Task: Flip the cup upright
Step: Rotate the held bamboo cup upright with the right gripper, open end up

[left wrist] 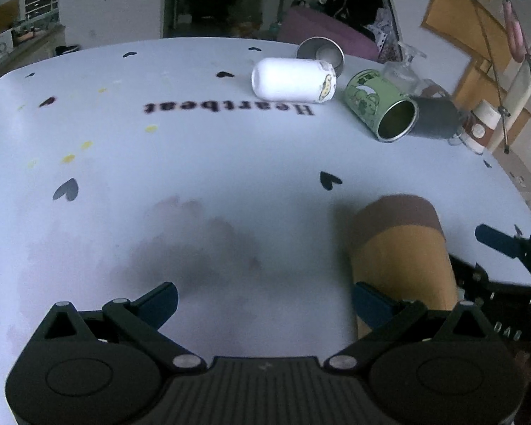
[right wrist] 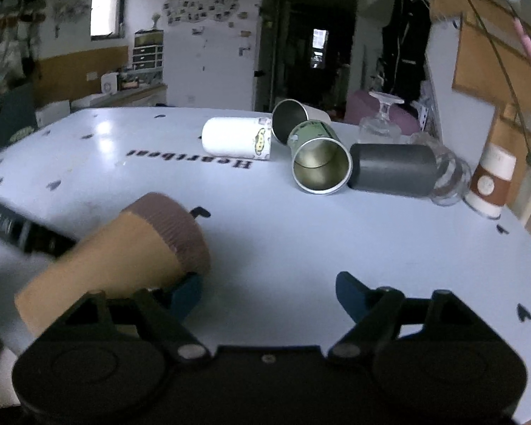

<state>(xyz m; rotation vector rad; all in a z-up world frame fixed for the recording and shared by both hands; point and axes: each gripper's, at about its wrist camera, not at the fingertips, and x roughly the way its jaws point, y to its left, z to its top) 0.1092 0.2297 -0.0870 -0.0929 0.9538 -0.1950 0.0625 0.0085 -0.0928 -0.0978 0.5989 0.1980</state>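
Observation:
A tan paper cup with a brown ribbed band (left wrist: 403,258) lies on its side on the white table (left wrist: 230,163), brown end pointing away. In the left wrist view it lies beside my left gripper's right finger (left wrist: 368,301). My left gripper (left wrist: 265,299) is open and holds nothing. In the right wrist view the cup (right wrist: 124,255) lies at the left, against my right gripper's left finger (right wrist: 187,294). My right gripper (right wrist: 267,295) is open and empty. The right gripper also shows at the left wrist view's right edge (left wrist: 506,244).
At the far right of the table lie a white can-shaped cup (right wrist: 235,138), a steel cup (right wrist: 290,118), a green printed tin cup (right wrist: 318,159) and a dark grey cup (right wrist: 393,170). An upturned stemmed glass (right wrist: 380,120), a glass jar (right wrist: 449,177) and a white-and-brown cup (right wrist: 490,182) are near the edge.

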